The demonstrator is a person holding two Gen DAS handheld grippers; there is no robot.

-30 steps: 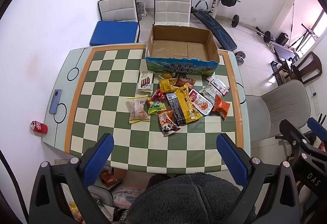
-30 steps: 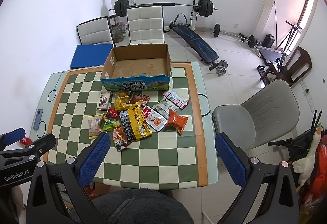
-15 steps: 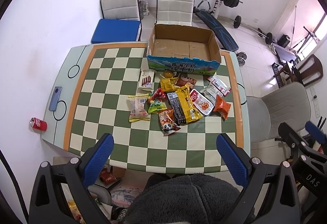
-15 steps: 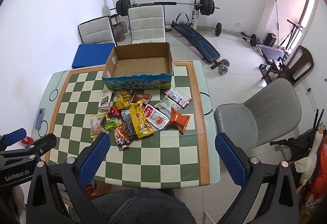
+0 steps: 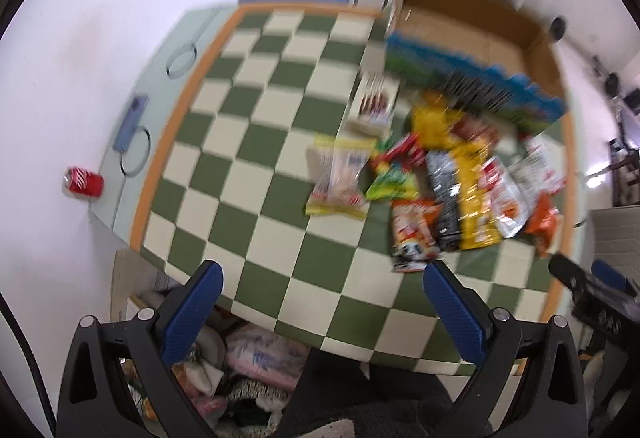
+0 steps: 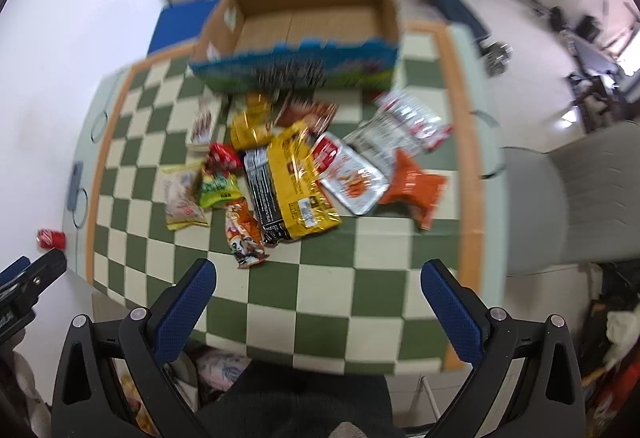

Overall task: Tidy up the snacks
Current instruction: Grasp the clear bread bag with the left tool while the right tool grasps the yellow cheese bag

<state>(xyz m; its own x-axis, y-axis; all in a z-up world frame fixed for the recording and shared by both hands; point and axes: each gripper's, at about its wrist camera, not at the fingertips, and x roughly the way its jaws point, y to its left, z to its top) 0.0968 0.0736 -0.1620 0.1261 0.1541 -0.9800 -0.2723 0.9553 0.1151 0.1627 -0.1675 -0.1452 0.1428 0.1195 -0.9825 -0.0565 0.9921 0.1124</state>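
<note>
Several snack packets lie in a heap on the green-and-cream checked table (image 5: 256, 206) (image 6: 332, 290). A yellow bag (image 6: 298, 182) (image 5: 472, 194), an orange pouch (image 6: 416, 186), a panda packet (image 6: 244, 234) (image 5: 412, 238) and a pale biscuit pack (image 5: 340, 178) (image 6: 182, 198) are among them. Behind the heap stands an empty cardboard box (image 6: 304, 22) (image 5: 472, 34) with a blue printed front. My left gripper (image 5: 322, 290) hangs open above the table's near edge, left of the heap. My right gripper (image 6: 318, 290) is open over the near edge, just below the heap. Both views are blurred.
A red can (image 5: 84, 180) (image 6: 51, 238) lies on the floor left of the table, and a phone (image 5: 131, 122) rests on the left rim. A grey chair (image 6: 568, 206) stands to the right. Bags and clutter (image 5: 256, 358) sit under the near edge.
Both grippers have dropped lower and closer to the table, so the snacks and box look much larger. The left view has swung leftward. Nothing on the table has moved.
</note>
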